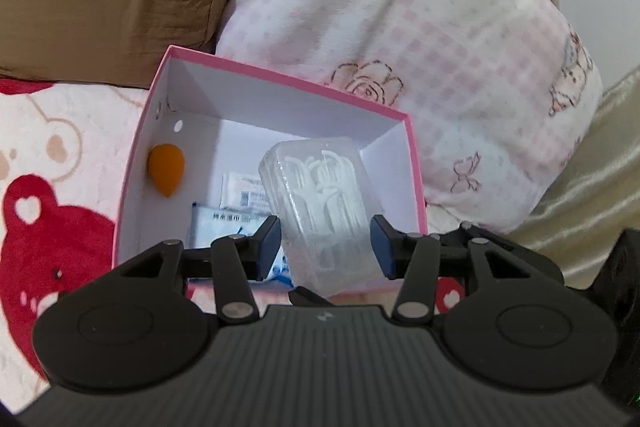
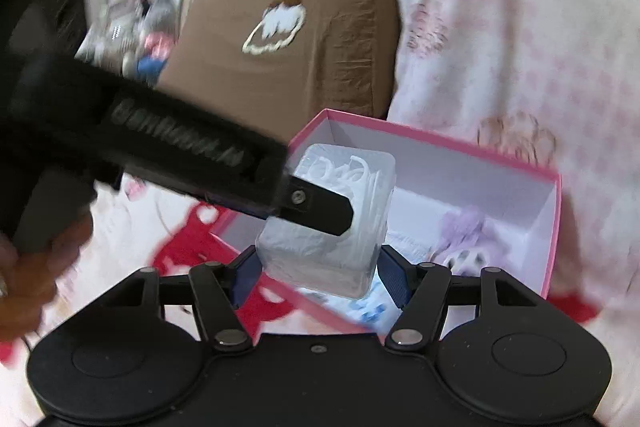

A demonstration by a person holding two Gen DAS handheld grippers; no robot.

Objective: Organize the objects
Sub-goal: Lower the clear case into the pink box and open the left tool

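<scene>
Left wrist view: the clear plastic case of white floss picks stands over the open pink box, which rests on the bed's bear-print blanket. An orange sponge and paper packets already lie in the box.

Step in hand, as judged: depositing the case into the box. The next move calls for lowering the case to the box floor, clear of the packets, then spreading the holding fingers and withdrawing both tools.

Left gripper: fingers partly open; the left pad sits at the case wall, a small gap shows at the right pad, so no firm grip.

Right gripper: fingers about half open and flanking the case base; the frame is blurred, and contact cannot be confirmed.
</scene>
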